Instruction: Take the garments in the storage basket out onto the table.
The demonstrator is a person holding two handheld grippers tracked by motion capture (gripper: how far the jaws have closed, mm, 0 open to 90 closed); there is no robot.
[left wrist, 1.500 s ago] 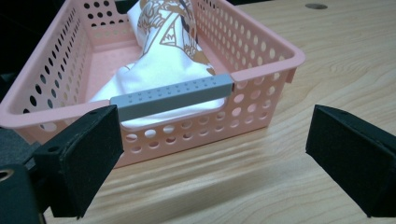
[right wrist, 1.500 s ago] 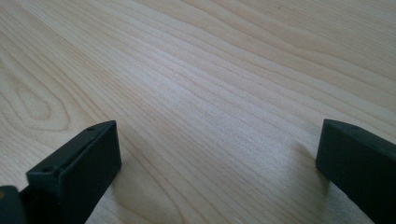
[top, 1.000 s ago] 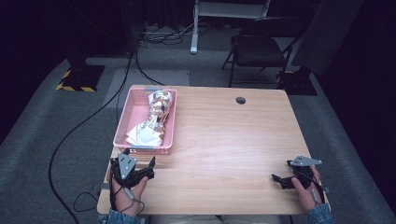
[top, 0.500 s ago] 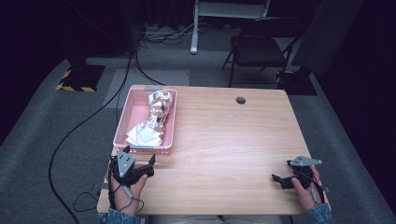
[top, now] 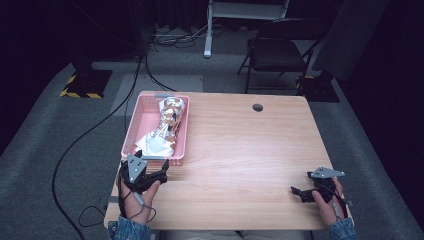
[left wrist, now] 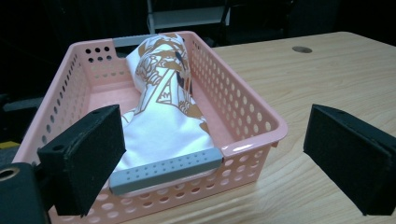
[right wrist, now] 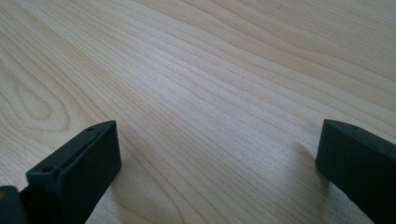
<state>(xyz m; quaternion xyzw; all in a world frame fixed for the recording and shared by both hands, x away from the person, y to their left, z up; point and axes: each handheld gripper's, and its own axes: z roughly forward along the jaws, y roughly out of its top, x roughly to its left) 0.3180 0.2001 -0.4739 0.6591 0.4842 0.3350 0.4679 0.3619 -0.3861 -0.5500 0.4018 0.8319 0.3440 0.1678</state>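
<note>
So nothing's really started as far as I can tell. The patterned cloth [left wrist: 163,107] is bundled inside the pink basket [left wrist: 252,140], untouched. The left gripper [top: 150,177] sits just in front of the basket's near end, jaws spread wide, nothing in them. The right gripper [top: 305,192] is well off to the basket's right over bare table [top: 240,150], also spread and empty. My guess: pulling the cloth out is all still to do.
</note>
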